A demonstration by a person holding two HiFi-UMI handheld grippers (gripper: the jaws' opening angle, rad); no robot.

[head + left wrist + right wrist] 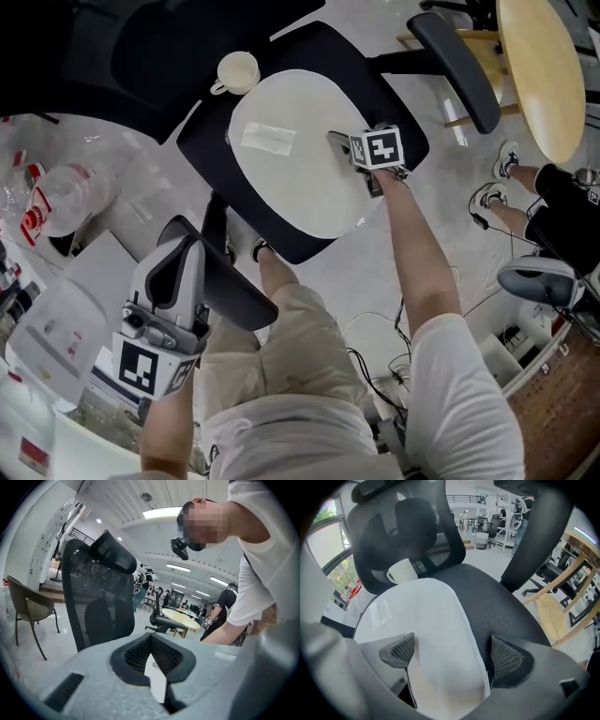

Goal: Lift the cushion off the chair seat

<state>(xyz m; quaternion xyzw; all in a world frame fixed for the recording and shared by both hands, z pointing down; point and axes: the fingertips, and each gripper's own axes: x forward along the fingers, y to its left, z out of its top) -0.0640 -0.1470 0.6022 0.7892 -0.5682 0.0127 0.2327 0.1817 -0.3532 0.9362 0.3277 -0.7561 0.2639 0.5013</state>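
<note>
A white cushion [291,159] [426,620] lies flat on the black mesh chair seat [375,84] [501,602]. My right gripper [354,161] [452,660] is open at the cushion's right front edge. Its two pads stand on either side of that edge, and the cushion's white cloth fills the space between them. My left gripper [187,246] [152,653] is held up to the left of the chair, beside the near armrest [239,286]. It is shut with nothing in it and points at the chair's backrest [93,597].
A white mug [236,72] [402,570] stands on the seat behind the cushion. The far armrest [455,66] [534,531] rises at the right. A round wooden table [542,66] and another person [553,202] are beyond. A cluttered table [56,309] is at left.
</note>
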